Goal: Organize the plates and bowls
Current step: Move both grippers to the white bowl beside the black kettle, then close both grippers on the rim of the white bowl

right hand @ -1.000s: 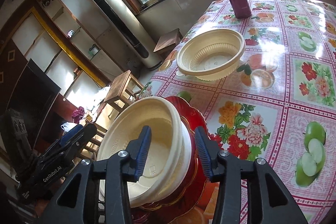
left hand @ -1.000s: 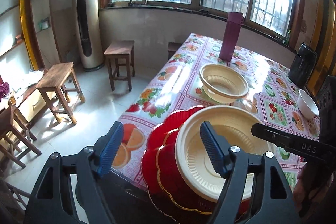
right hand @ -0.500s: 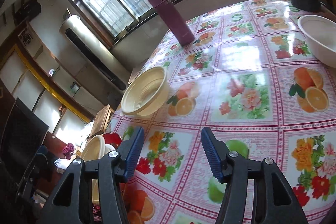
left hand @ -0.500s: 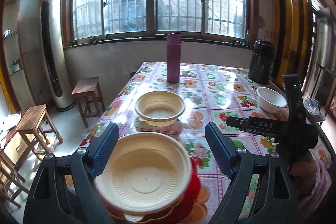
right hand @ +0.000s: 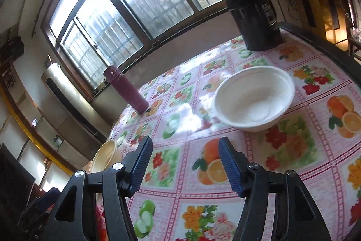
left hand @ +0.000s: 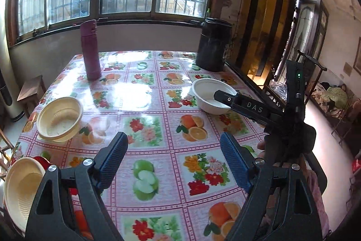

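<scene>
My left gripper (left hand: pixel 173 143) is open over bare cloth with nothing between its fingers. A cream bowl (left hand: pixel 22 186) stacked on a red plate (left hand: pixel 41 160) sits at the table's near-left corner, beside the left finger. Farther along the left edge lies another cream bowl (left hand: pixel 59 119), which the right wrist view shows as a cream bowl (right hand: pixel 105 157). The jaws of my right gripper (right hand: pixel 185 150) are opening and hold nothing. The white bowl (right hand: pixel 252 101) stands just ahead of it to the right. From the left wrist view, one right finger overlaps the white bowl (left hand: pixel 207 92).
A purple flask (left hand: pixel 90 51) stands at the far left of the flowered table (left hand: pixel 144 92) and a black pot (left hand: pixel 213 44) at the far right. A wooden stool (left hand: pixel 31 87) stands off the left edge. Windows run behind the table.
Both grippers have swung right, away from the cream bowl on the red plate. The right jaws, which straddled that stack's rim, now stand wider over bare cloth, facing the white bowl.
</scene>
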Tool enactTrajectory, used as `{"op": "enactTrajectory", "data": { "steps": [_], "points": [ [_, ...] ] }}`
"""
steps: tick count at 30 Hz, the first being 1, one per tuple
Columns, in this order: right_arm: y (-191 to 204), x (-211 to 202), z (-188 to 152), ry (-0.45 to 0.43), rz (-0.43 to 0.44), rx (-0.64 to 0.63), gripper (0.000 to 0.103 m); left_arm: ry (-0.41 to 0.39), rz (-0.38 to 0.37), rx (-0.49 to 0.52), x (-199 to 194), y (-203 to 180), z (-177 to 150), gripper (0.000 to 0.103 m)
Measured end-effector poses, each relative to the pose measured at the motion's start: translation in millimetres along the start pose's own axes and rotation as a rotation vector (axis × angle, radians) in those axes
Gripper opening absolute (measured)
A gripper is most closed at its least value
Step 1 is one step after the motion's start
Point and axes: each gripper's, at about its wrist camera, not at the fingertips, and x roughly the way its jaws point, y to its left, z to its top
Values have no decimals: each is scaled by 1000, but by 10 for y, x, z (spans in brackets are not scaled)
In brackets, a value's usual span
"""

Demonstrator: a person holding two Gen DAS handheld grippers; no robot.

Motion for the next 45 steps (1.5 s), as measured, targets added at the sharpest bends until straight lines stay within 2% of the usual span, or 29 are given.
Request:
{"op": "enactTrajectory", "data": {
  "steps": [4, 8, 11, 14, 20, 23, 26, 30, 35, 39, 43, 45],
  "points": [
    [-468, -222, 196, -88, -55, 45, 67, -1, -6, 67, 138, -383, 76, 85],
    [-835, -365, 327, -120, -60, 132, 67, 11, -22, 127, 272, -698, 176, 84],
    [-956, -469, 423, -141, -69, 131, 71, 13, -38, 163, 373, -901, 281, 84],
    [-1083, -507, 538, -147, -85, 122, 77, 3, -44, 182, 464, -1035, 384, 84],
    [-1372, -417, 973, -121, -128, 174, 79, -54, 14, 208, 721, -1231, 687, 84],
    [-1399, -376, 1195, -148, -136, 189, 82, -88, 40, 186, 885, -1286, 876, 85],
    [-1433, -299, 1167, -182, -144, 207, 85, -74, 83, 152, 1137, -1289, 947, 85],
    [-1541, -52, 1042, -88, -155, 220, 85, -36, 95, 64, 1460, -1223, 912, 84],
    [-1641, -12, 1034, -83, -142, 243, 85, 14, 110, -38, 1776, -1148, 880, 84],
    [-1744, -9, 1048, -74, -105, 279, 85, 3, 153, -46, 1891, -1119, 875, 84],
    [-1847, -2, 1068, -73, -111, 290, 85, 68, 145, -55, 2078, -1022, 860, 84],
    [-1867, 27, 1078, -60, -87, 293, 85, 103, 149, -61, 2176, -946, 834, 84]
  ]
}}
